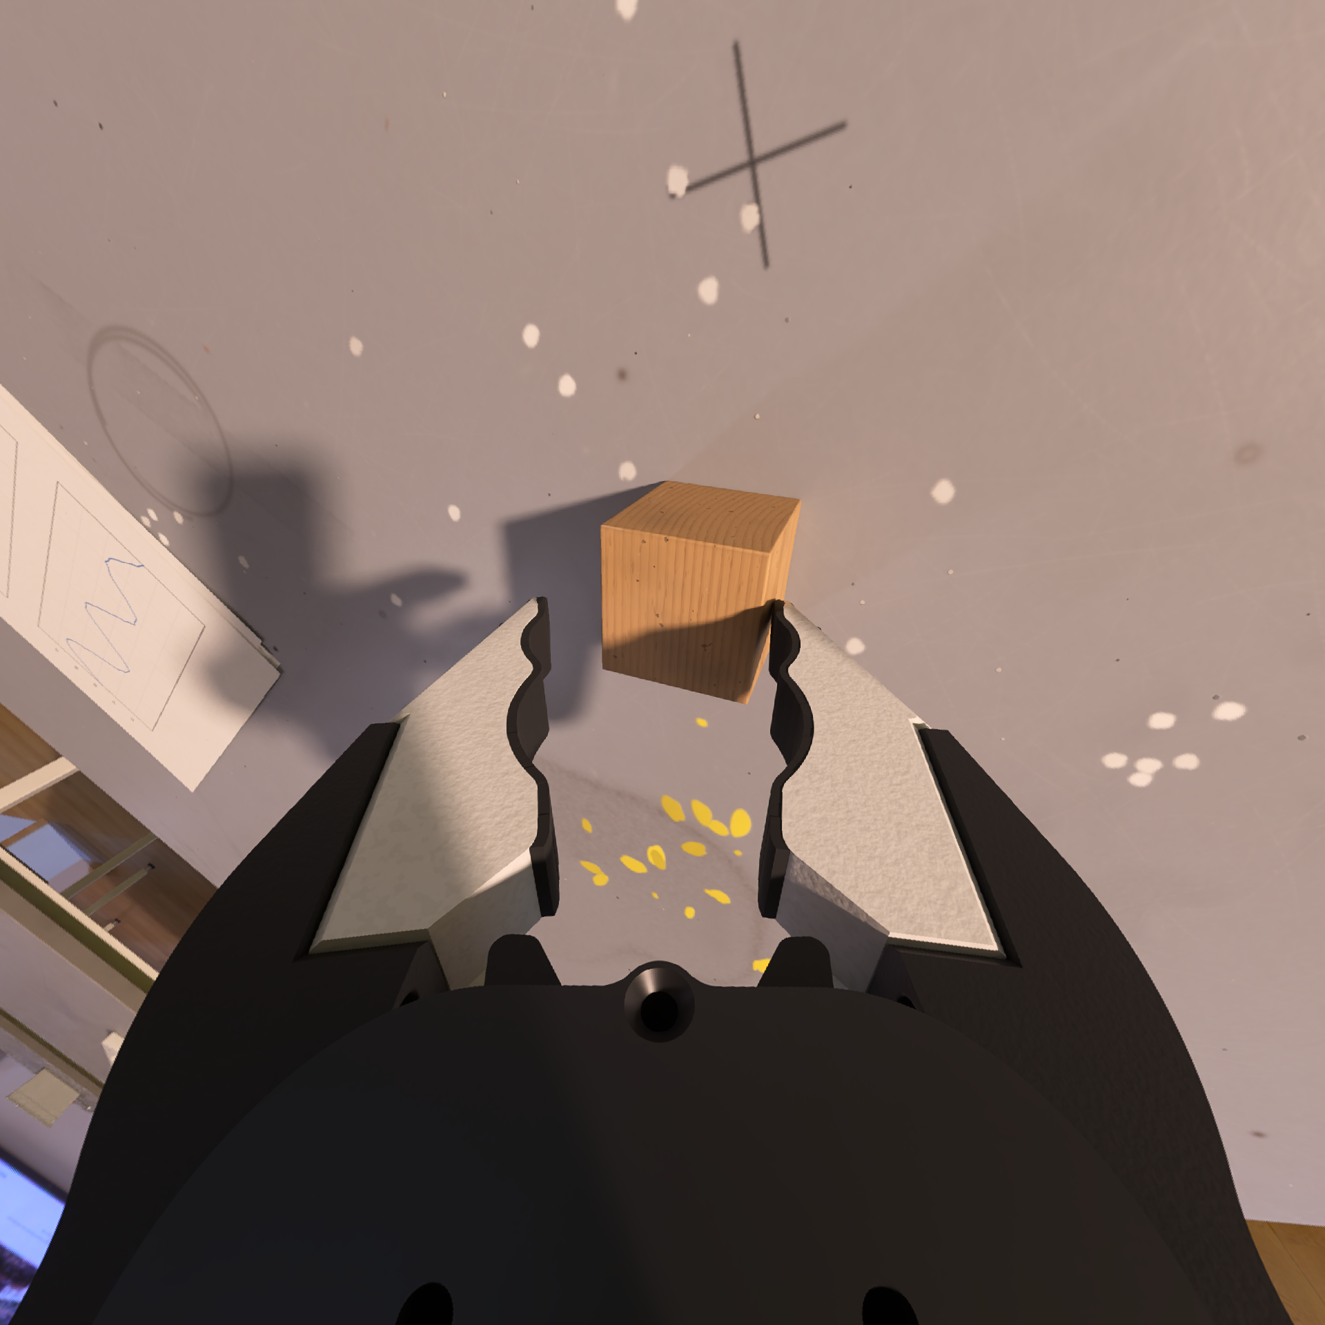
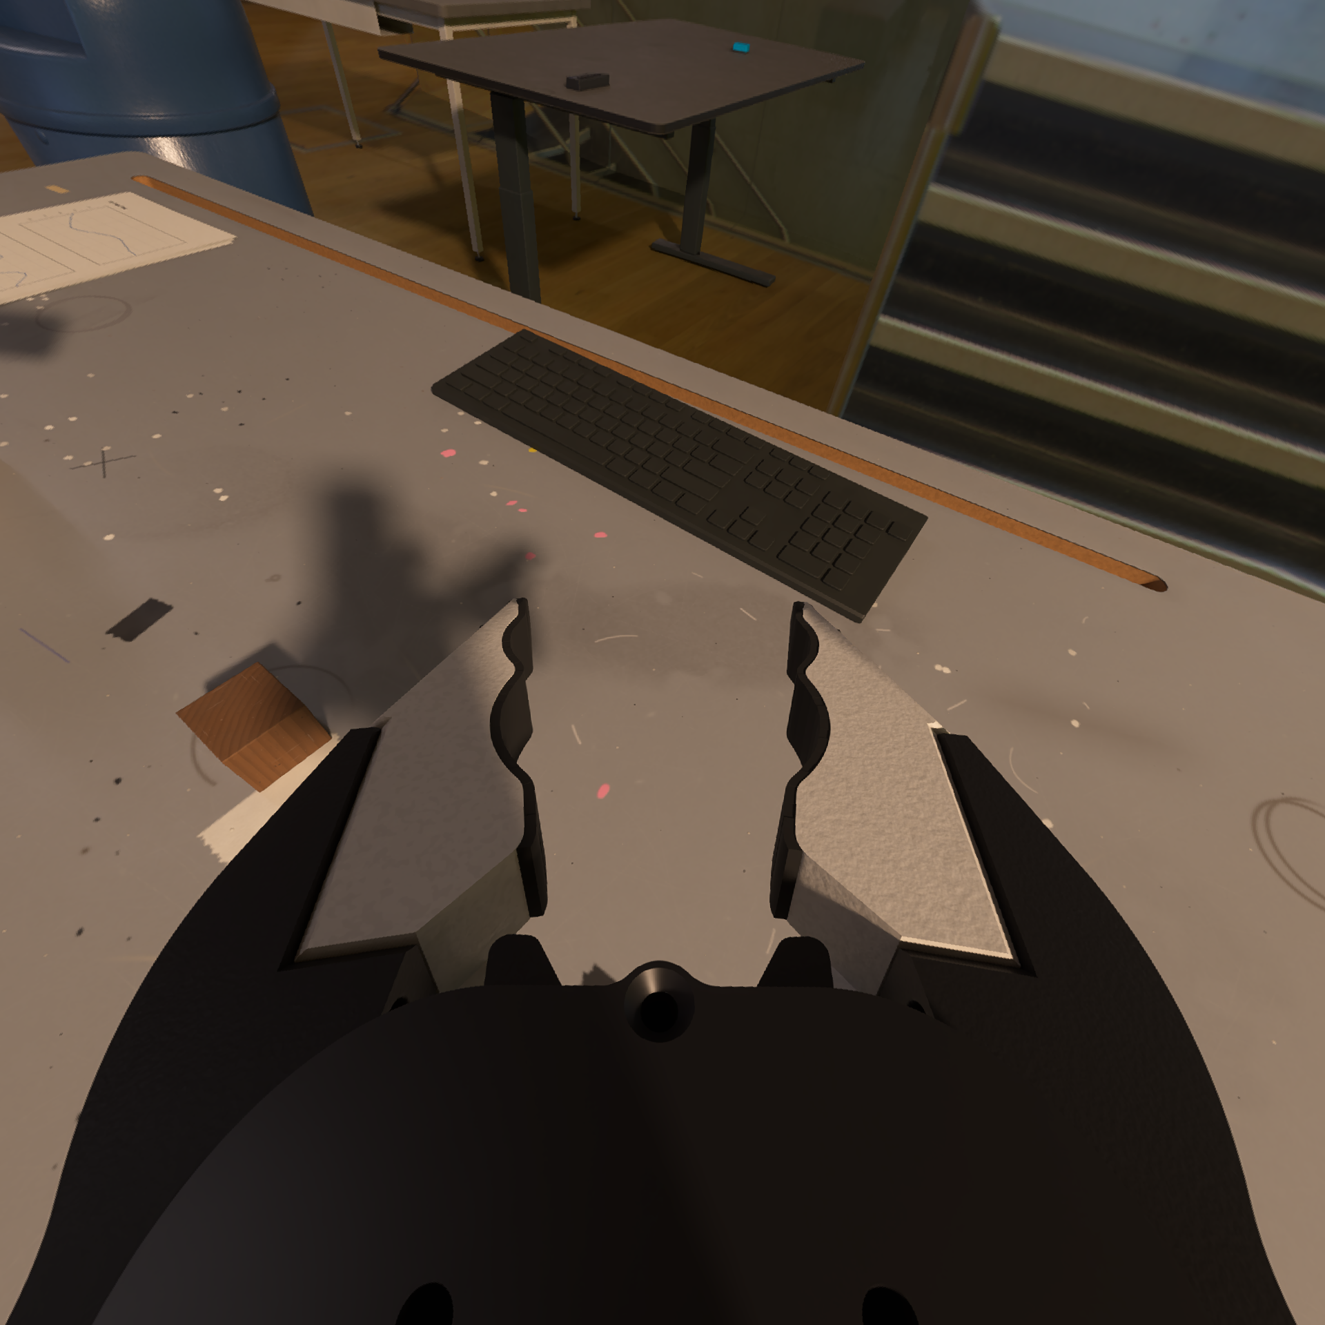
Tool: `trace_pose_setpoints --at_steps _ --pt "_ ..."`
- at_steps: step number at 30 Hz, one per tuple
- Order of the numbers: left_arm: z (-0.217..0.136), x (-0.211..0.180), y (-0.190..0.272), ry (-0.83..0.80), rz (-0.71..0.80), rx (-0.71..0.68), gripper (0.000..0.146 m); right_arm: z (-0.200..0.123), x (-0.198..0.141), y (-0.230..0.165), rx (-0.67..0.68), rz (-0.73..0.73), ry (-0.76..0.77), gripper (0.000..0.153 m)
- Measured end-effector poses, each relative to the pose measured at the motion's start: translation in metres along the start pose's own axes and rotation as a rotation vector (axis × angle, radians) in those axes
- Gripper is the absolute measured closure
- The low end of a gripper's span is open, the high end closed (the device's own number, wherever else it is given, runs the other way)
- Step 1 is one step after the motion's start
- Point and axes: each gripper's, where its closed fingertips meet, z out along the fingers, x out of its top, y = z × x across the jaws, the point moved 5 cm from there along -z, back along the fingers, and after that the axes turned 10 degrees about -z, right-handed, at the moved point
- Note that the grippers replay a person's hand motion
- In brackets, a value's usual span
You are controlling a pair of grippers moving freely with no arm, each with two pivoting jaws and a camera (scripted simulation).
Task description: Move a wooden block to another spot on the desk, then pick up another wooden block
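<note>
In the left wrist view a light wooden block [image 1: 692, 588] stands on the grey desk [image 1: 1004, 430], just beyond my left gripper [image 1: 656, 609]. The gripper is open and empty, and the block's near right edge sits by the right fingertip. In the right wrist view a darker wooden block [image 2: 251, 724] lies on the desk to the left of my right gripper [image 2: 658, 609]. That gripper is open and empty, hovering over bare desk [image 2: 645, 717].
A black keyboard [image 2: 681, 473] lies ahead of the right gripper near the desk's far edge. A paper sheet with graphs [image 1: 107, 616] lies at the left; it also shows in the right wrist view [image 2: 93, 240]. A black X mark [image 1: 753, 154] is drawn beyond the light block. Another dark table [image 2: 624, 79] stands on the floor behind.
</note>
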Motion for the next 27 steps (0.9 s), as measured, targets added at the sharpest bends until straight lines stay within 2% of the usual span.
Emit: trace_pose_setpoints --at_steps 7,12,19,22,27 --pt "-0.007 -0.001 0.012 0.044 0.014 -0.059 0.084 0.003 -0.002 0.000 0.005 0.000 -0.014 0.080" --pt "-0.011 -0.002 0.011 0.064 0.047 -0.045 0.087 0.006 -0.003 -0.002 0.013 -0.010 -0.035 0.080" --pt "0.004 -0.006 0.004 -0.045 0.014 -0.055 0.084 0.011 -0.005 -0.006 0.025 -0.032 -0.069 0.080" --pt "0.004 -0.004 0.006 -0.059 0.022 -0.039 0.097 0.013 -0.006 -0.008 0.034 -0.040 -0.081 0.080" --pt "0.001 0.001 0.011 -0.049 0.063 -0.034 0.097 0.016 -0.008 -0.010 0.044 -0.049 -0.100 0.080"
